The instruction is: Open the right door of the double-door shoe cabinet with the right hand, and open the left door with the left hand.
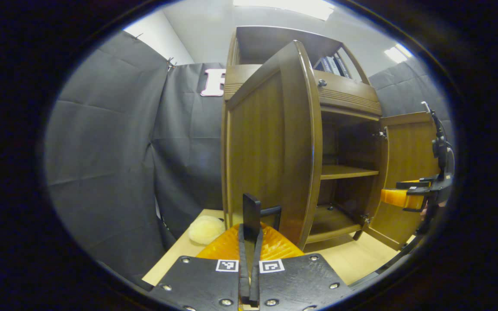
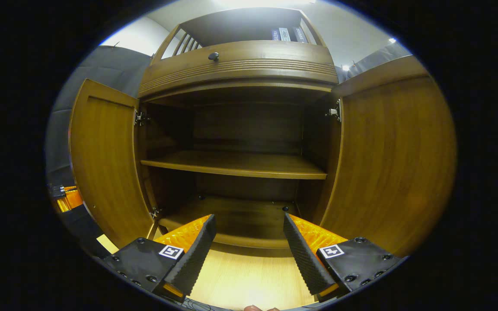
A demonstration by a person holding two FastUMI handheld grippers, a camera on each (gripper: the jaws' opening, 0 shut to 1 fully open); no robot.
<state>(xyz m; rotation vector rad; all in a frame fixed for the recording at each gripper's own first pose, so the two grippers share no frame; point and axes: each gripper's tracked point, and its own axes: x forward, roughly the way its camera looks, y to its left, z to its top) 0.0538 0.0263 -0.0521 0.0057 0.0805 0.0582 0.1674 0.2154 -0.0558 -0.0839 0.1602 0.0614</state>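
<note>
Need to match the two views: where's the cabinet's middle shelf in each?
Left gripper view: the middle shelf shows right of centre, seen edge-on inside the cabinet, between the left door and the right door.
Right gripper view: the middle shelf spans the centre, straight ahead above the open right gripper.
Shared landmark: the round drawer knob on the cabinet's upper front.

Book spines [image 2: 287, 34], top shelf of cabinet [image 2: 240, 56]: lettering there, too small & blurred to read.
Square marker tags [image 2: 170, 252] on gripper bodies: black/white code patterns, no words or nos.
Doors, shelves: no legible text.
</note>
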